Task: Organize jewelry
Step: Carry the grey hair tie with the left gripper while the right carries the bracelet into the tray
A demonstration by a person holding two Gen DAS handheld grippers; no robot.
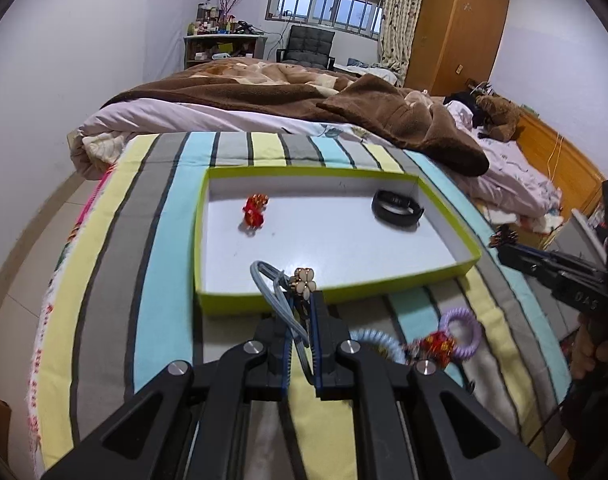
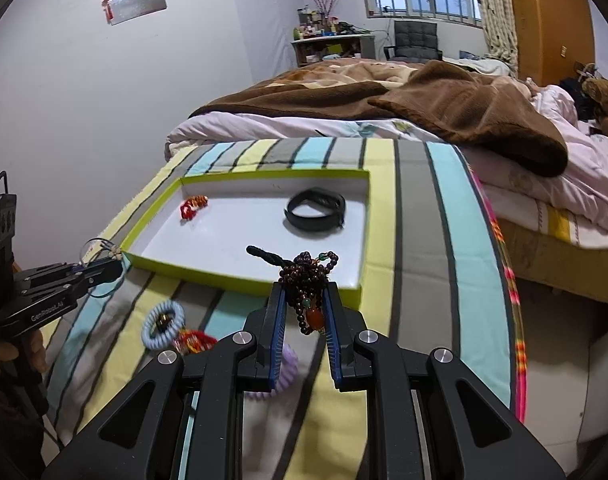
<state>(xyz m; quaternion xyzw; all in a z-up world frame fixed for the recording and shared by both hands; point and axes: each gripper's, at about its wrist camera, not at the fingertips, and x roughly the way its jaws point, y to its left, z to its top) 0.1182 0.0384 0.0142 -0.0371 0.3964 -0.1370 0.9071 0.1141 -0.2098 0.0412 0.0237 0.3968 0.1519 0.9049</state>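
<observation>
While both claws hang over the near edge of the striped cloth [image 2: 416, 216], each one is clamped on a piece of jewelry. The left claw [image 1: 301, 312] grips a grey-blue hair tie [image 1: 269, 286] with a cream flower charm [image 1: 305, 280] at its tip; the loop sticks up and forward just past the near wall of the tray [image 1: 263, 303]. The right claw [image 2: 304, 300] is closed on a dark beaded bracelet [image 2: 308, 276], whose bunched beads rise above the fingertips while an orange bead [image 2: 316, 317] and a short strand dangle between the fingers. Its black cord tail [image 2: 263, 254] points left over the tray's white floor.

The shallow tray with yellow-green walls sits on the cloth, and it holds 2 things: a red ornament [image 1: 255, 210] toward the left and a black wristband [image 1: 396, 206] toward the far right corner, well apart from each other.

On the cloth, in front of the tray, lie 3 loose pieces close together: a light blue coil hair tie [image 2: 162, 325], a red beaded piece [image 2: 193, 340] touching it, and a lilac coil hair tie [image 1: 460, 332], which in the right wrist view is partly hidden behind the left finger. Beyond the cloth, a brown blanket [image 2: 472, 108] lies across the bed [image 2: 576, 176].
</observation>
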